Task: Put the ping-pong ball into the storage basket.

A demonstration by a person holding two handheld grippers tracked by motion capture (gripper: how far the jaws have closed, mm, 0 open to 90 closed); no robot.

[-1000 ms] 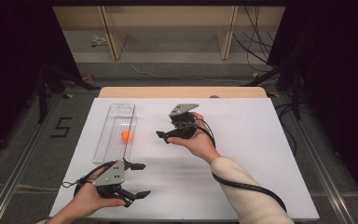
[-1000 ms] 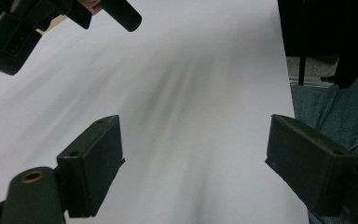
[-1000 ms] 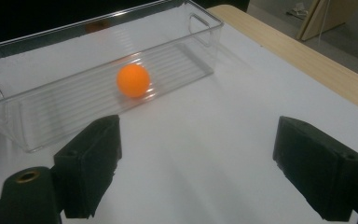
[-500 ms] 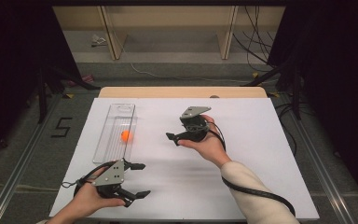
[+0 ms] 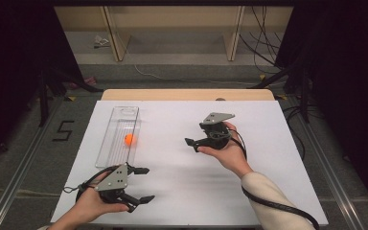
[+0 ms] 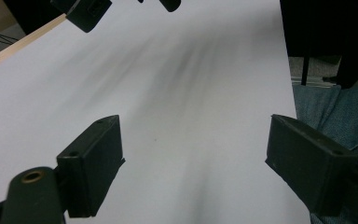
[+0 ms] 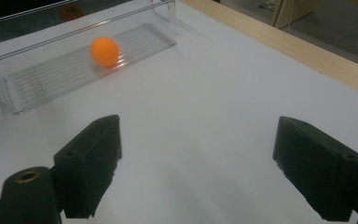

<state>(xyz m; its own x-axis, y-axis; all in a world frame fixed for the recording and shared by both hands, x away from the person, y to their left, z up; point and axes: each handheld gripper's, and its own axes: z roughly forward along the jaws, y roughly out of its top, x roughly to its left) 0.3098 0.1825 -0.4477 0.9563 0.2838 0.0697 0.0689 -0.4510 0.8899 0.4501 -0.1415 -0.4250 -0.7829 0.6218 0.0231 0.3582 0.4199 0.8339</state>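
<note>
An orange ball [image 5: 130,139] lies inside a clear plastic tray [image 5: 120,152] on the left part of the white table; in the right gripper view the ball [image 7: 105,50] rests on the tray's [image 7: 37,84] ribbed floor. My right gripper [image 5: 191,144] is open and empty at mid-table, pointing left toward the tray, well apart from it. Its jaws [image 7: 196,163] stand wide over bare white surface. Near the front left edge, my left gripper [image 5: 146,184] is open, holds nothing and points right, its jaws [image 6: 193,163] wide apart. The right gripper [image 6: 86,11] shows far off in the left gripper view.
The white table top [image 5: 220,182] ends in a wooden strip [image 5: 187,94] at the far side. A cable [image 5: 273,206] trails from the right gripper along the forearm. A leg in blue denim [image 6: 326,107] sits past the table's front edge.
The right gripper has drawn back to the right, away from the tray and ball. The left gripper has stayed in place, still open.
</note>
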